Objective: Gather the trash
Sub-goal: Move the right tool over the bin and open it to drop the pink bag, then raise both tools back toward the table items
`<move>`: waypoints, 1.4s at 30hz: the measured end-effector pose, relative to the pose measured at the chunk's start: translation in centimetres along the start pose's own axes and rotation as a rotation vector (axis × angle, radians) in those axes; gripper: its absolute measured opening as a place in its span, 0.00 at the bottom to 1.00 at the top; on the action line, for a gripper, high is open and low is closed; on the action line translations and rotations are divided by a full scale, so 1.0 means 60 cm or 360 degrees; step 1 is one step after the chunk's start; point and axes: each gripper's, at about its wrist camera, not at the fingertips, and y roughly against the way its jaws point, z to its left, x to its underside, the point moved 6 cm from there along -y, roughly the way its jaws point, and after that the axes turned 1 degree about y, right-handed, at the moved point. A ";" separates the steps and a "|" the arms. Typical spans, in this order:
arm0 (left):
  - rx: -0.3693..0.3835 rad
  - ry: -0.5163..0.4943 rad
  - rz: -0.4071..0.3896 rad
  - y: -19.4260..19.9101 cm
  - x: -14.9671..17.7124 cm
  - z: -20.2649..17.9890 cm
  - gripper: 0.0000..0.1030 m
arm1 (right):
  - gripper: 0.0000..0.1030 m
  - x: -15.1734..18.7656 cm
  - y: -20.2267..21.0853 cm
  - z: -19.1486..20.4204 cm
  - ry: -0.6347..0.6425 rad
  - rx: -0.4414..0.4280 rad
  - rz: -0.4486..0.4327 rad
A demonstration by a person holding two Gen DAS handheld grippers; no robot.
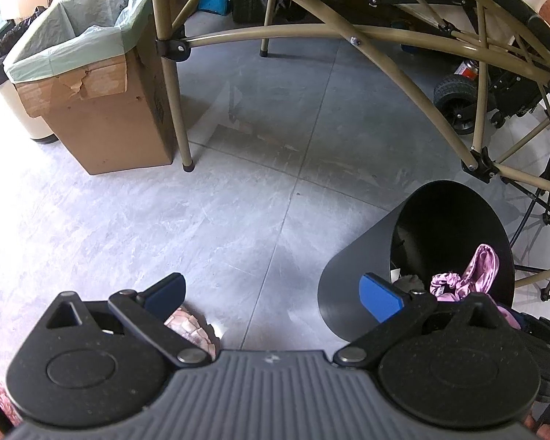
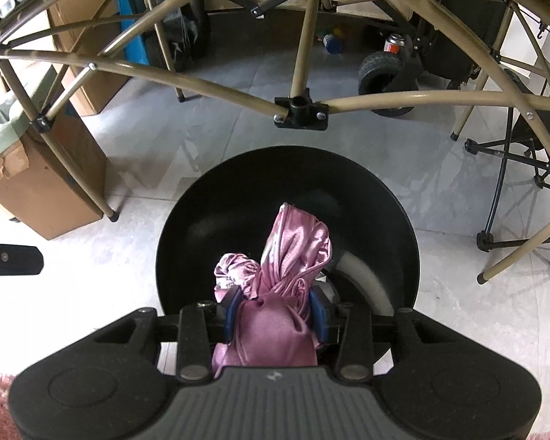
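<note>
My right gripper (image 2: 275, 310) is shut on a crumpled pink satin cloth (image 2: 293, 253), its blue pads pressing both sides of the bundle. The cloth hangs over the mouth of a round black bin (image 2: 201, 227) that stands on the grey tile floor. In the left wrist view the same black bin (image 1: 355, 278) sits at the lower right with the pink cloth (image 1: 473, 275) above its opening. My left gripper (image 1: 275, 293) stands wide open over the floor, nothing between its blue pads (image 1: 379, 295). A pinkish patterned item (image 1: 190, 330) lies under its left finger.
A cardboard box (image 1: 102, 110) lined with a green bag stands at the left, beside a folding table's tan legs (image 1: 172, 102). A tan crossbar bracket (image 2: 300, 110) runs just beyond the bin. A wheeled cart (image 1: 454, 99) and a black folding chair frame (image 2: 524, 183) stand right.
</note>
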 end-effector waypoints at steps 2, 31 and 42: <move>0.0001 0.0001 0.0003 0.000 0.000 0.001 1.00 | 0.37 -0.001 -0.002 0.000 0.0002 0.0002 0.0006; -0.0009 -0.0018 0.0025 -0.004 0.003 -0.002 1.00 | 0.93 0.006 -0.006 -0.015 -0.0082 0.0039 0.0052; 0.0015 -0.0041 0.0005 0.008 0.002 -0.021 1.00 | 0.93 0.008 0.002 -0.017 -0.0085 0.0031 0.0038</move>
